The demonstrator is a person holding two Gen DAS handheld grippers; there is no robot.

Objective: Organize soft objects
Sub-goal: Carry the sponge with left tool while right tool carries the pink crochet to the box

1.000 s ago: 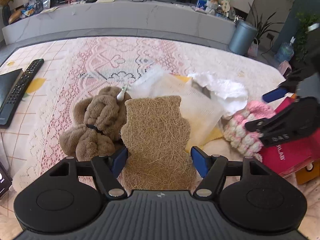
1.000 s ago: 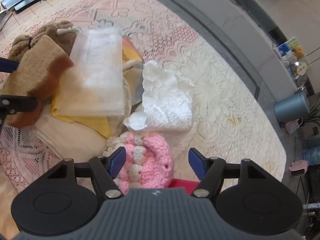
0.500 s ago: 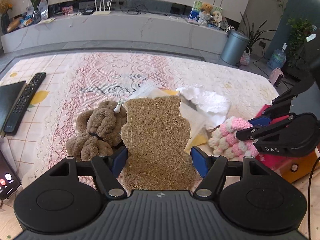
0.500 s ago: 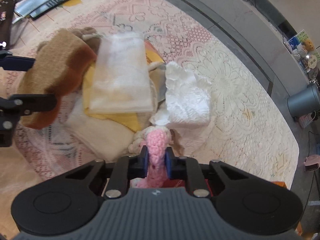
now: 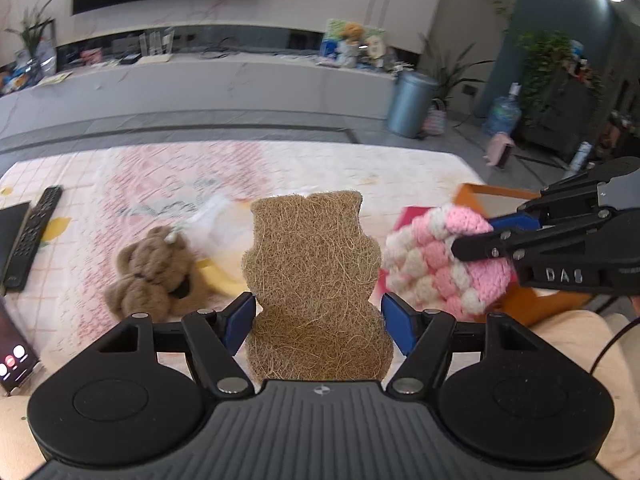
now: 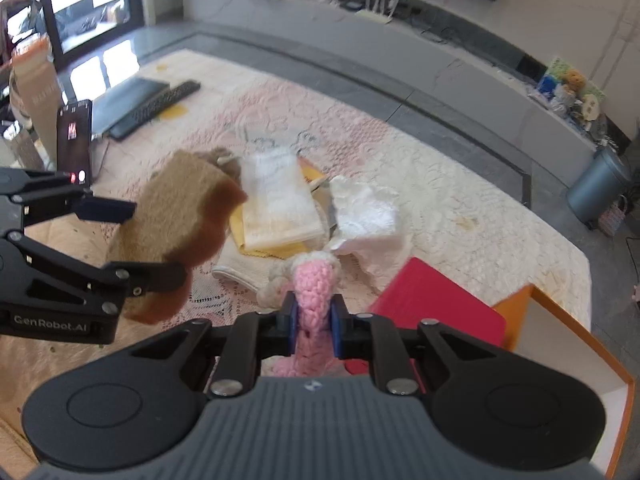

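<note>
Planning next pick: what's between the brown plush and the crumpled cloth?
In the right wrist view, a sheer white pouch on a yellow cloth lies between the brown plush and crumpled cloth.

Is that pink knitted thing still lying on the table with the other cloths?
No, the right gripper has its fingers shut on the pink knitted piece and holds it up above the lace tablecloth.

The left gripper [image 5: 318,316] is spread wide and raised, while the right gripper [image 6: 312,316] is clamped narrowly.
</note>
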